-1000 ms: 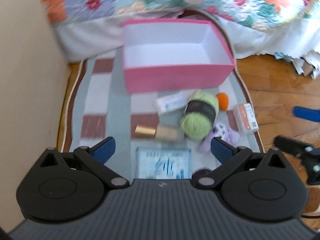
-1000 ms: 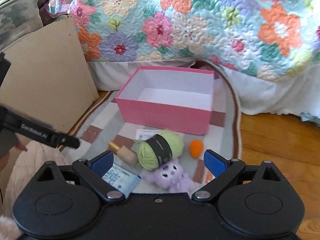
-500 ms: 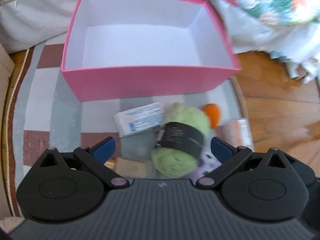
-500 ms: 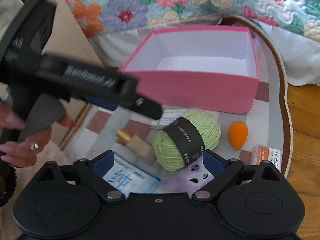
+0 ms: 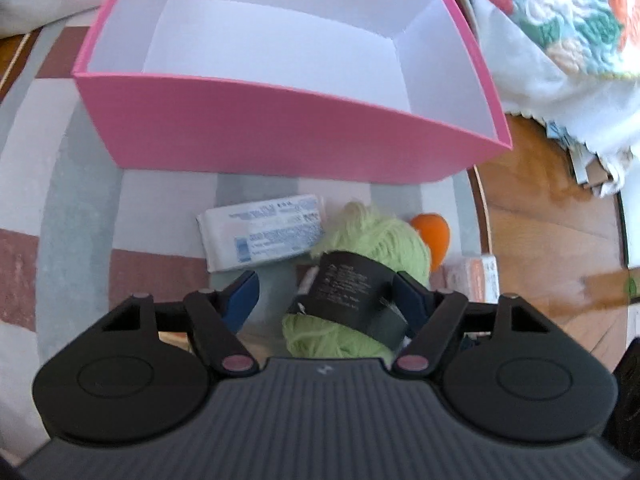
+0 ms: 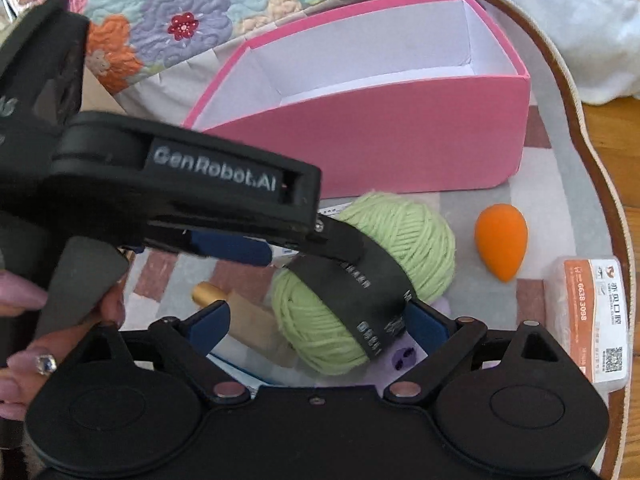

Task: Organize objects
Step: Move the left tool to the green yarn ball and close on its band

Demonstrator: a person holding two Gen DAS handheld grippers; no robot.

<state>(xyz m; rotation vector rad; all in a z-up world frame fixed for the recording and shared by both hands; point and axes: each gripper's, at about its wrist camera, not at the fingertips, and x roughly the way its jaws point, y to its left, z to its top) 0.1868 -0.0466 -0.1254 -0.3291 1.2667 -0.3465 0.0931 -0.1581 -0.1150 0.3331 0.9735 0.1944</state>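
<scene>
A green yarn ball with a black paper band lies on the rug in front of an empty pink box. My left gripper is open around the yarn, its right finger touching the band. In the right wrist view the yarn also sits between my right gripper's open fingers, and the left gripper's body reaches over it from the left. The pink box stands behind.
Near the yarn lie a white printed packet, an orange egg-shaped sponge, an orange-and-white box, a gold-capped bottle, a purple plush and a blue packet. A floral quilt hangs behind. Wood floor lies to the right.
Both grippers have moved forward and down onto the yarn ball. The left gripper's fingers have narrowed around it. The box looms closer.
</scene>
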